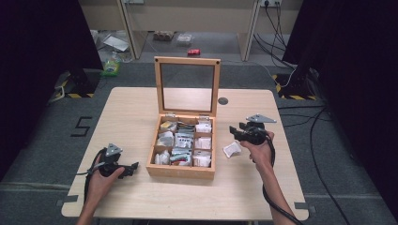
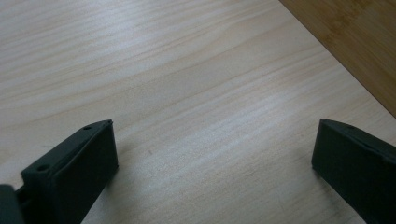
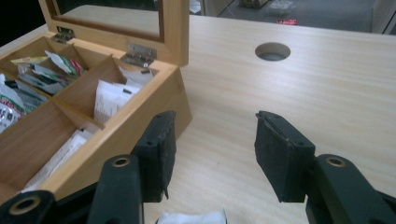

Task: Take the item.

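Item: wooden tea box [image 1: 180,169], lid [image 1: 187,86] raised upright on its hinges, glass pane facing me. It sits mid-table, nine compartments, most holding paper sachets.

Item: loose white sachet [image 1: 232,149], lying flat on the table [image 1: 141,112], just beside the box's right wall and apart from it. In my right gripper view its top edge [image 3: 191,218] shows at the bottom, between and below my jaws.

Item: my right gripper [image 1: 236,131], held just above and behind the sachet, pointing toward the box. Jaws stand parted to a moderate gap, nothing between them [image 3: 212,156]; the box's near corner [image 3: 154,93] lies to their left.

Item: my left gripper [image 1: 133,168], resting low near the box's left front corner. Jaws wide apart, empty, bare tabletop between them [image 2: 215,154]; a strip of the box's wall [image 2: 355,42] shows at the upper right.

Step in hand, as I judge it: the sachet is out of the box and not yet gripped, so this is the approach to picking it up.

Next move, as I judge it: tip my right gripper down, bring the jaws astride the sachet's edge and close. Thin flat paper on a flat table is awkward; one jaw may need to slide under.
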Demonstrator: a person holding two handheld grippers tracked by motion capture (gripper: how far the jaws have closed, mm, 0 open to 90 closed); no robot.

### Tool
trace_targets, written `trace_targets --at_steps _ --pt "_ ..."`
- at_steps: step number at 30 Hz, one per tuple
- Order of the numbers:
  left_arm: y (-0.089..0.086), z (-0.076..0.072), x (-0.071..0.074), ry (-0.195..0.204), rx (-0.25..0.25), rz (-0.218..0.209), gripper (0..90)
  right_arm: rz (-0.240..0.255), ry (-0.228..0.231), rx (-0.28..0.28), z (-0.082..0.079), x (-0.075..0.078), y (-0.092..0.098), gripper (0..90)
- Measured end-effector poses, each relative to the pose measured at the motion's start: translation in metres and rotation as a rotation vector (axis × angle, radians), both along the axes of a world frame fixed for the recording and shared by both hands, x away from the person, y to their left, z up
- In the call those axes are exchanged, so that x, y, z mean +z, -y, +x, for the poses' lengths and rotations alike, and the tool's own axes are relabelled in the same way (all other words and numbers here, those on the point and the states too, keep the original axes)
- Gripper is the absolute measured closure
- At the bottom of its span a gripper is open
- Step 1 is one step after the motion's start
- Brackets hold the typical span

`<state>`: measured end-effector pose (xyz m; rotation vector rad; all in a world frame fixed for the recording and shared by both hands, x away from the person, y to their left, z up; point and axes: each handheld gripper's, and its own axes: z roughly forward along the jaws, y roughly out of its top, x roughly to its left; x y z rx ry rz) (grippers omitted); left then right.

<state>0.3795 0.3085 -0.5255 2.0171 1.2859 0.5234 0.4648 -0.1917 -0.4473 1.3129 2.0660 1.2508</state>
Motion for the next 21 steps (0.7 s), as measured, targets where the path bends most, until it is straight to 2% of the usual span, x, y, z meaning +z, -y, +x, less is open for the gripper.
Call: trace_targets --at_steps 13,21 --pt "0.0 0.0 0.0 0.0 0.0 0.0 0.0 0.005 0.014 0.019 0.017 0.015 -0.019 48.6" --pt "0.0 0.0 0.0 0.0 -0.002 0.0 0.0 0.003 0.008 0.033 0.032 0.014 -0.026 46.9"
